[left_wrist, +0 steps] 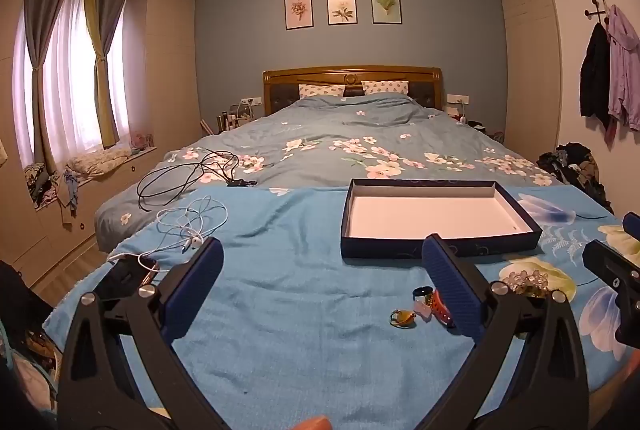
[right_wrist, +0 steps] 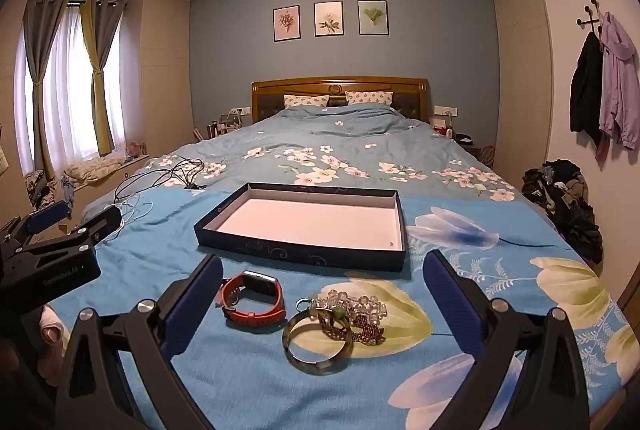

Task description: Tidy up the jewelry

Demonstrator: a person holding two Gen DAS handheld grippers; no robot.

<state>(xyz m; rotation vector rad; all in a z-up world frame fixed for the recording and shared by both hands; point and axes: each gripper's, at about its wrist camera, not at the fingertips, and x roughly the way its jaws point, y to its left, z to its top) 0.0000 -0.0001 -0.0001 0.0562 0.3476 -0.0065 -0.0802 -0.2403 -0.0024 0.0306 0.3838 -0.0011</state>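
On the blue blanket (right_wrist: 248,382) I hold both the left gripper (left_wrist: 320,278) and right gripper (right_wrist: 322,290) spread wide and empty, with the watch (right_wrist: 252,300), bangle (right_wrist: 318,344) and beads (right_wrist: 360,304) lying just before the empty box (right_wrist: 304,254).

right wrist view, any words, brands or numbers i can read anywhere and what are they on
Left tongs: pale lettering on the side of the black body, one short word or brand, too blurred to read.
Dark blue box: only swirl ornaments on its front wall, no words.
Red watch: screen shows no text.
Three framed pictures on the wall: flower prints, no legible captions.
Nothing else legible.
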